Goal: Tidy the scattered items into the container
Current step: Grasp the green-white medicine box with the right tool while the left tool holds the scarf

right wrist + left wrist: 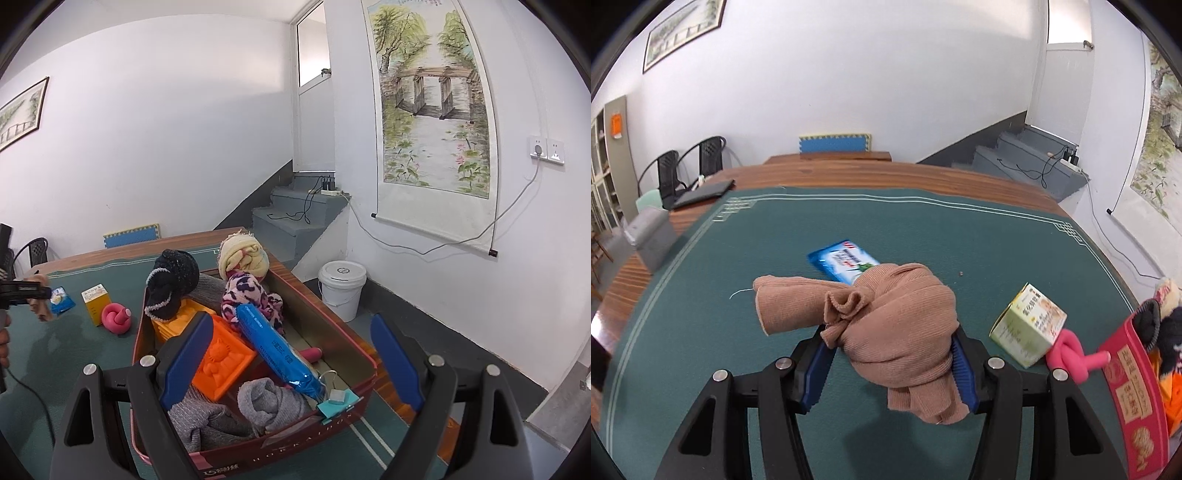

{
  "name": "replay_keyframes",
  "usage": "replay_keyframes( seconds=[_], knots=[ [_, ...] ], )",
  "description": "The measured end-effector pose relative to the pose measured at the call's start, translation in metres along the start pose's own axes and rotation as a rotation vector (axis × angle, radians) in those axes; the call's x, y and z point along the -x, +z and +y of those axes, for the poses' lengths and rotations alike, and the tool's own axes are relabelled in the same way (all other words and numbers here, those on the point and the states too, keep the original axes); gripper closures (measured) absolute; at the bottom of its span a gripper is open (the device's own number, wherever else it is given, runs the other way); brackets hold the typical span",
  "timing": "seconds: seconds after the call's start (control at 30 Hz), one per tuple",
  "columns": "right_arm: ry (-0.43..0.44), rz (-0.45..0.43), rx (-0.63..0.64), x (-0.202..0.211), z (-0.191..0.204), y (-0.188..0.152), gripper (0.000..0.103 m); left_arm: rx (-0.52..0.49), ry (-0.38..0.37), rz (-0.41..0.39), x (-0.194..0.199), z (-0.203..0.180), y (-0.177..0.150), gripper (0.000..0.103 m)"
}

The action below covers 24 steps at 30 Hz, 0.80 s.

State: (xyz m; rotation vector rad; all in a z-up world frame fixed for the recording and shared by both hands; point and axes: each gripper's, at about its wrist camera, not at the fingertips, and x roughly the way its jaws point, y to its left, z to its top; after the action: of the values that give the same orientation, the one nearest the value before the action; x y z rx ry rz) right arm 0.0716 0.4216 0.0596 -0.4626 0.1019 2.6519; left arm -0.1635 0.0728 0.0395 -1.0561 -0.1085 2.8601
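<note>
My left gripper [892, 363] is shut on a knotted tan cloth [886, 325] and holds it above the green mat. Behind it lies a blue wipes packet [842, 260]. To the right stand a small yellow-green box [1028, 325] and a pink knotted rope toy [1071, 354], beside the red container [1126, 384]. My right gripper [291, 358] is open and empty over the red container [325, 424], which holds rolled socks, orange moulds, a blue packet [277, 349] and a teal binder clip [338, 402]. The left gripper [26, 291] shows far left there.
A grey box [652, 236] and a dark laptop [701, 194] sit at the table's far left. Chairs stand behind. Stairs rise at the back right. A white bucket [341, 288] stands on the floor past the table's right edge.
</note>
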Motion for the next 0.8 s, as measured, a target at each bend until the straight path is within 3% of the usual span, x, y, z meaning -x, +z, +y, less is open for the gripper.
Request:
replay_keyframes(
  seconds=[0.23,0.4,0.57,0.7,0.8],
  knots=[
    [0.003,0.050,0.029,-0.008,0.007,-0.001,0.013,0.002,0.016,-0.062,0.048,0.029,-0.019,0.044],
    [0.235,0.151,-0.026,-0.003,0.026,0.023,0.013,0.007,0.025,-0.083,0.061,0.042,-0.025,0.044],
    [0.427,0.136,0.099,0.012,0.094,0.050,0.013,0.019,0.023,-0.092,0.063,0.048,-0.026,0.044],
    [0.491,0.165,0.230,0.004,0.161,0.050,0.013,0.029,0.021,-0.099,0.064,0.052,-0.027,0.044],
    [0.501,0.230,0.234,-0.020,0.197,0.048,0.013,0.036,0.019,-0.104,0.066,0.056,-0.027,0.044]
  ],
)
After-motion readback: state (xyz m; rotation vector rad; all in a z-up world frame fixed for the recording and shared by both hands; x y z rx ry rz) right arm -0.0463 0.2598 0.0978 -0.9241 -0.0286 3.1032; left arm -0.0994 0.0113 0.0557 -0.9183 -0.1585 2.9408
